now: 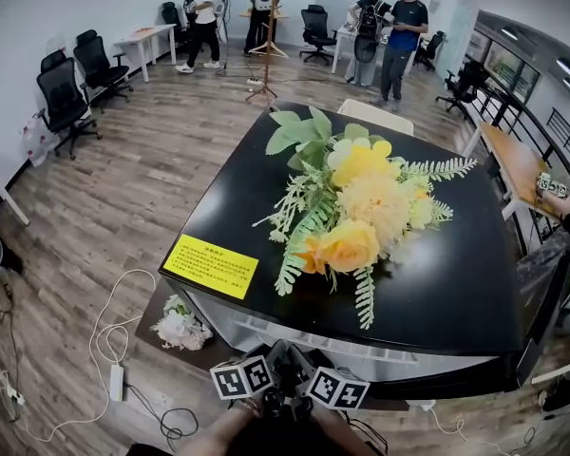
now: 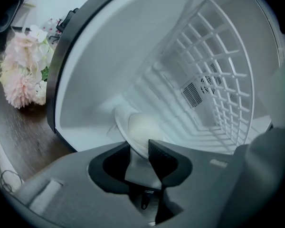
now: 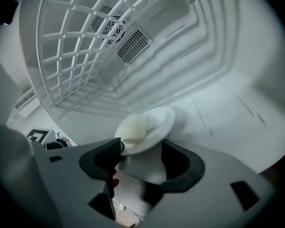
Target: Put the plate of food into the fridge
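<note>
A white plate [image 3: 164, 120] with a pale lump of food [image 3: 133, 129] lies on the white floor inside the fridge [image 3: 218, 56]. My right gripper [image 3: 142, 148] is open. Its left jaw is at the plate's near rim and its right jaw stands clear. In the left gripper view the same plate [image 2: 125, 122] and food [image 2: 142, 127] sit between the jaws of my left gripper [image 2: 137, 148], which looks open around the rim. From the head view, only the two marker cubes [image 1: 240, 378] [image 1: 339, 388] show, low in front of the black fridge top [image 1: 456, 283].
Artificial yellow flowers [image 1: 361, 207] and a yellow label [image 1: 209, 266] lie on the fridge top. A white wire shelf [image 3: 71, 51] hangs above the plate. Pink flowers [image 2: 21, 75] sit beside the fridge. Cables [image 1: 114, 350] trail on the wooden floor. People and office chairs are far behind.
</note>
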The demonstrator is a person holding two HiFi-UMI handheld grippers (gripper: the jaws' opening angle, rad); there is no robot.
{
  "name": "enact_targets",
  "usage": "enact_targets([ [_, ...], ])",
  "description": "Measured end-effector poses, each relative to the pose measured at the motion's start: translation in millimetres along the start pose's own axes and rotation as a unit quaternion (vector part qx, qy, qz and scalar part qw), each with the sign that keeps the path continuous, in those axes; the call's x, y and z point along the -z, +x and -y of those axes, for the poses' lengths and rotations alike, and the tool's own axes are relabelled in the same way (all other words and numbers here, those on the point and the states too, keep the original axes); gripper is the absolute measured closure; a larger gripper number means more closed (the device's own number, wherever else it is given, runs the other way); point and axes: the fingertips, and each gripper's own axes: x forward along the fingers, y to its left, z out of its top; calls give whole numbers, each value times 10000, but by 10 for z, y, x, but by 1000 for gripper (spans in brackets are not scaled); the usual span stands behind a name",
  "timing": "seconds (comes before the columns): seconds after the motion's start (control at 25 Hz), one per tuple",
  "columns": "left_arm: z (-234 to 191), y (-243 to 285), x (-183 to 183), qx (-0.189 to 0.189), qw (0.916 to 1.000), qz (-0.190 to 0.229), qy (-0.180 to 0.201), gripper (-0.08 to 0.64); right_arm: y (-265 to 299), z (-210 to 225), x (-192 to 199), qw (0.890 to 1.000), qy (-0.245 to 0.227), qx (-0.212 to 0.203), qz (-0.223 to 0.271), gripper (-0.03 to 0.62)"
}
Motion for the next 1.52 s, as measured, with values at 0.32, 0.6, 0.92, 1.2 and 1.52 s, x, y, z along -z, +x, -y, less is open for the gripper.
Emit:
enact_targets([
  [0.32, -10, -2, 12, 14, 9987, -211, 455, 437, -93, -7, 25, 9969, -737, 262, 30, 273],
  [0.6, 79, -9, 30, 258, 9975, -496, 439, 389, -185, -21, 21, 9941, -1035, 270, 197, 258],
  [0.92, 131, -58, 68, 567, 9922, -885, 669, 350, -254, -29, 68, 9955, -917, 179, 170, 256],
  [1.2, 111, -157, 155, 645, 9913, -945, 644, 325, -331, -31, 99, 9973, -690, 142, 206, 258],
  [1.52, 89, -337, 292, 551, 9886, -891, 1077, 325, -493, -89, 66, 9935, -1024, 174, 460, 247],
])
